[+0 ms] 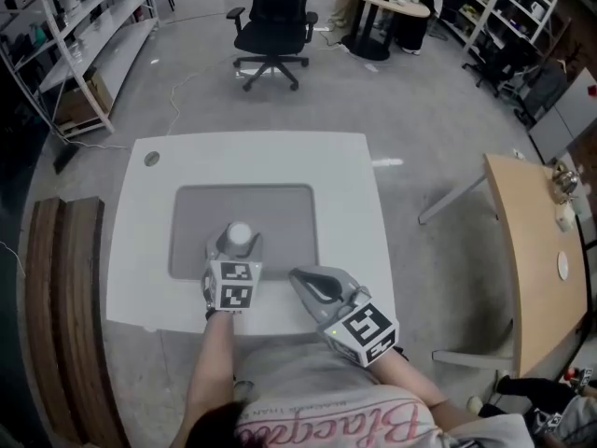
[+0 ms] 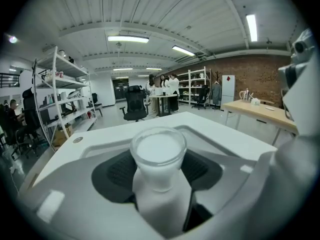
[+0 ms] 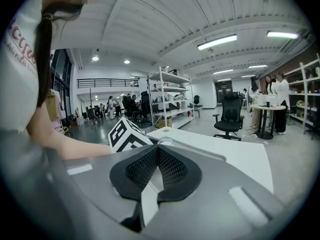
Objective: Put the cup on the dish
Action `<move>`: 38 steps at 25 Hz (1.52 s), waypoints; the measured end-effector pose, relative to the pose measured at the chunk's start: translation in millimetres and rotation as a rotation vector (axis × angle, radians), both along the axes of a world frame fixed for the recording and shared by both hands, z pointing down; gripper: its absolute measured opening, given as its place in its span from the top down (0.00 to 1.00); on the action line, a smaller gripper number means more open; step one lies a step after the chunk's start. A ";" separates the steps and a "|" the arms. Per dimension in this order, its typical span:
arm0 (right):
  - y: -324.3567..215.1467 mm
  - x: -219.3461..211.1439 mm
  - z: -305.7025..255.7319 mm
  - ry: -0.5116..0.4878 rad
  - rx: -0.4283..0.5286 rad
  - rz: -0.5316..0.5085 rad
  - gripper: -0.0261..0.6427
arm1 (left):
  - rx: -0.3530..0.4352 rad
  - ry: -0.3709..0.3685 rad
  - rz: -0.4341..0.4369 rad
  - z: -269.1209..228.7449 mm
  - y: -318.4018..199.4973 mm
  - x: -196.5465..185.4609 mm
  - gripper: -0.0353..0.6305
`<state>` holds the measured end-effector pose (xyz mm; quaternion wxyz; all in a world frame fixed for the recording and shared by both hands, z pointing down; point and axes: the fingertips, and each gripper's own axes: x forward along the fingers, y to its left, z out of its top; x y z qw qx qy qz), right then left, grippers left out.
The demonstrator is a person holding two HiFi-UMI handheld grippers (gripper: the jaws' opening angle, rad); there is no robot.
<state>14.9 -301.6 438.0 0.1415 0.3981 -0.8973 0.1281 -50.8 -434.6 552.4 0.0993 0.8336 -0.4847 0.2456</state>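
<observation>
Head view: the person is holding the left gripper (image 1: 235, 250) over the near edge of a flat grey rectangular mat (image 1: 280, 215) on a white square table (image 1: 350, 185). A small white cup with a clear rim (image 1: 241, 234) is sitting between its jaws. Can't tell if the cup is touching the mat or not. The right gripper (image 1: 303, 280) is hanging just beside it, near the table's front edge. A black office chair (image 1: 272, 28) is standing well back.

Left gripper view: the black pads (image 2: 117, 173) are pressing on both sides of the cup (image 2: 159, 151), mouth up, so that claw is gripping it fairly wide.

Right gripper view: the right gripper (image 3: 156, 164) is keeping its jaws pinched together with nothing between them, pointing toward the left one's marker cube (image 3: 127, 134).
</observation>
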 end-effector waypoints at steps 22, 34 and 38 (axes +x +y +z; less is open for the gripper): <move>-1.4 -9.2 -1.1 0.004 0.009 0.006 0.96 | -0.087 -0.002 -0.020 22.0 -7.6 -8.5 0.38; 17.0 -9.3 -15.3 0.015 0.032 0.073 0.96 | 0.074 0.069 -0.116 -66.9 70.6 -44.2 0.95; 27.1 -21.9 -26.6 -0.001 0.079 0.043 0.96 | 0.105 0.082 -0.101 -86.9 91.2 -49.3 0.95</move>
